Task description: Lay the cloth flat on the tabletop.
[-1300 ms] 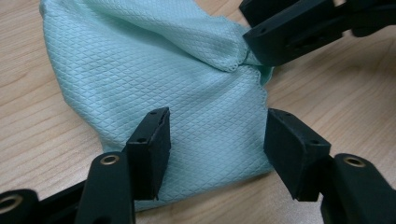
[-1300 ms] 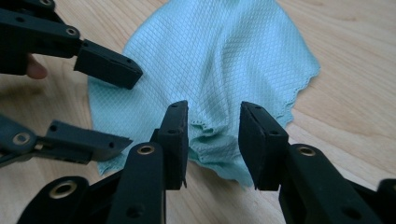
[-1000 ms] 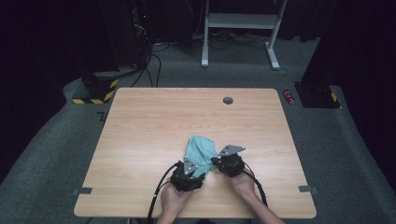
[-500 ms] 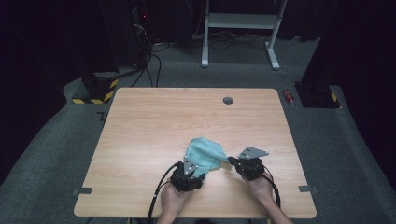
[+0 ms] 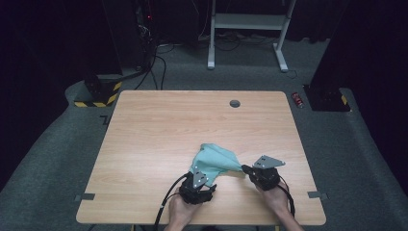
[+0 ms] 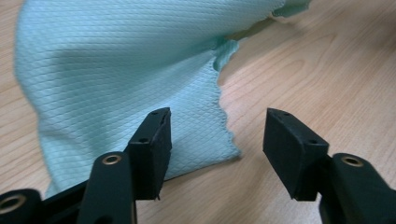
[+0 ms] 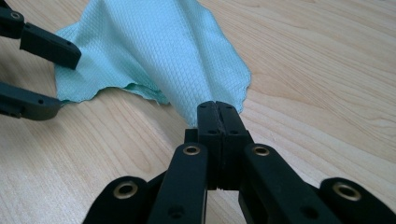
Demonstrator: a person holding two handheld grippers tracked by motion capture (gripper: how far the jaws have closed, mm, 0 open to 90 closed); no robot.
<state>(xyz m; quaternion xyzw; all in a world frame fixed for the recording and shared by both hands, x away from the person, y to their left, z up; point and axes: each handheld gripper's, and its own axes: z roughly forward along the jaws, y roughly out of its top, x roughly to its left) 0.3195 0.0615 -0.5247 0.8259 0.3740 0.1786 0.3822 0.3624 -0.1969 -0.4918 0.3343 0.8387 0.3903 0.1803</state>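
A pale teal cloth [image 5: 214, 161] lies on the wooden table [image 5: 168, 125] near its front edge, pulled into a taut fold toward the right. My right gripper [image 5: 244, 168] is shut on the cloth's [image 7: 187, 56] right corner, and its jaws [image 7: 218, 116] meet with the fabric pinched between them. My left gripper [image 5: 202, 170] sits at the cloth's near left corner. Its jaws [image 6: 217, 140] stand apart and have just been closing a little. The cloth's [image 6: 116, 70] scalloped edge lies on the table between them, and no pad presses on it. The right gripper view also shows the left gripper [image 7: 51, 77] at the cloth's far corner.
A round dark grommet [image 5: 235, 103] sits near the table's far edge. On the floor are a small red object [image 5: 298, 99], a yellow-black striped base [image 5: 98, 94] and a white desk frame [image 5: 245, 21]. Tape marks [image 5: 85, 196] sit at the front corners.
My right gripper has moved to the right with the cloth's corner, stretching the cloth out. The left gripper has stayed in place.
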